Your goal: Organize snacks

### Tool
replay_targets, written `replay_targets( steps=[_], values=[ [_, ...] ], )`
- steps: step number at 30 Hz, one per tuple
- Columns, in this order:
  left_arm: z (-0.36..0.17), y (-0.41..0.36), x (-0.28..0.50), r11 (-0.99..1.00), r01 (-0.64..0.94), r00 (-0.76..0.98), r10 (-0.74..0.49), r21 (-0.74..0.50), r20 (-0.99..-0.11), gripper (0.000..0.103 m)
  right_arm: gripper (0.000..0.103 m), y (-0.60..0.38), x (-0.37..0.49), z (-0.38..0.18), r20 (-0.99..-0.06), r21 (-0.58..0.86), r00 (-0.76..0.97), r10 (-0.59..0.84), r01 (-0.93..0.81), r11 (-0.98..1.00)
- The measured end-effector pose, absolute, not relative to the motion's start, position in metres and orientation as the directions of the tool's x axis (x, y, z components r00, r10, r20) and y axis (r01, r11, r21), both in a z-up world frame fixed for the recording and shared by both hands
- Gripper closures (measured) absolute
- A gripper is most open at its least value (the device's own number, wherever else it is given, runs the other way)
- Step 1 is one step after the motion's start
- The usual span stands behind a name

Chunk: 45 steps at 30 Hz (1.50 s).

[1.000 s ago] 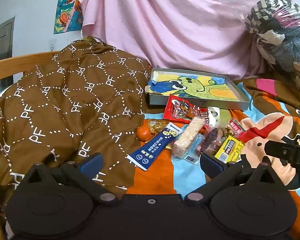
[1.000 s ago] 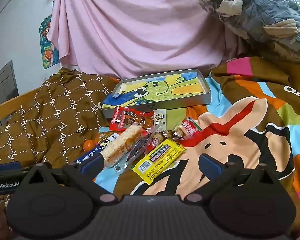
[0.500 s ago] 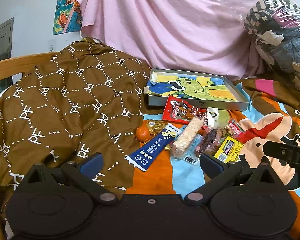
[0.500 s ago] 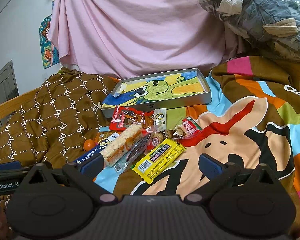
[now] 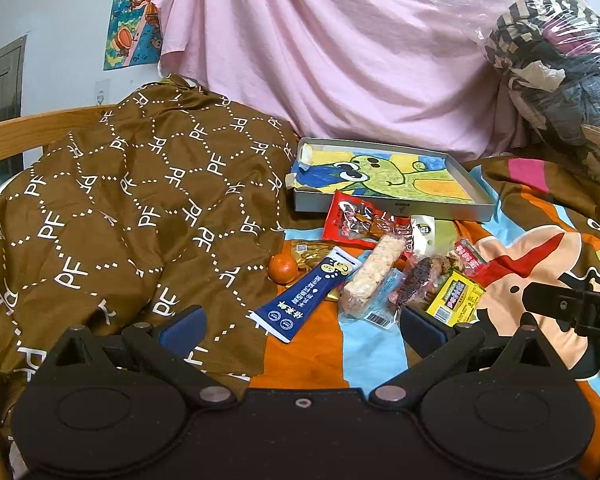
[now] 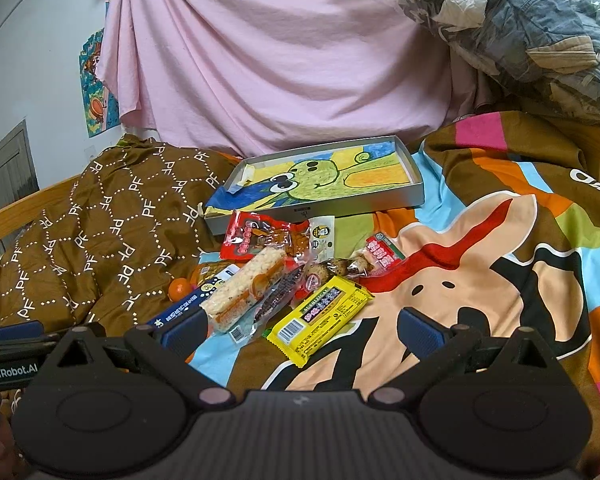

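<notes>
Snacks lie untouched below the frog-picture tray (image 5: 392, 210) — we have only crept closer, left gripper (image 5: 302, 322) and right gripper (image 6: 302, 326) both spread, empty.

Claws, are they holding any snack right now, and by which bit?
No. Both the left claw and the right claw are open and hold nothing. The snacks lie loose on the blanket.
</notes>
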State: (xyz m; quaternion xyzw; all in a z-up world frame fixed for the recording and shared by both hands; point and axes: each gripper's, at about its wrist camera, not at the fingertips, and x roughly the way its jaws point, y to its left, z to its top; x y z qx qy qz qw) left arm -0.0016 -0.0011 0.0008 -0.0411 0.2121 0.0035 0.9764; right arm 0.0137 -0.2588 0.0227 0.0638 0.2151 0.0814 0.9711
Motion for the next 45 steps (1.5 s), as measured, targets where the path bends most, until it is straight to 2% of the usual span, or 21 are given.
replay_targets(
  steps=[16,25,34,45],
  values=[
    [0.003,-0.006,-0.002,0.997,-0.022,0.908,-0.011,-0.072,-0.418,0.001,0.000,-0.259,0.015,0.022,-0.414,0.175,0.891,0.185,-0.122,0.977],
    [0.000,-0.003,0.007,0.998,-0.024,0.898,-0.005,-0.061,-0.441,0.001,0.000,-0.261,0.022,0.025,-0.436,0.203,0.867,0.242,-0.167,0.965],
    [0.003,-0.002,0.027,0.997,-0.043,0.887,0.010,-0.060,-0.461,0.001,0.000,-0.256,0.041,0.033,-0.485,0.144,0.836,0.255,-0.211,0.967],
    [0.015,-0.014,0.058,0.999,-0.036,0.892,0.021,-0.024,-0.451,0.001,0.000,-0.258,0.061,0.037,-0.490,0.100,0.831,0.264,-0.247,0.964]
  ],
)
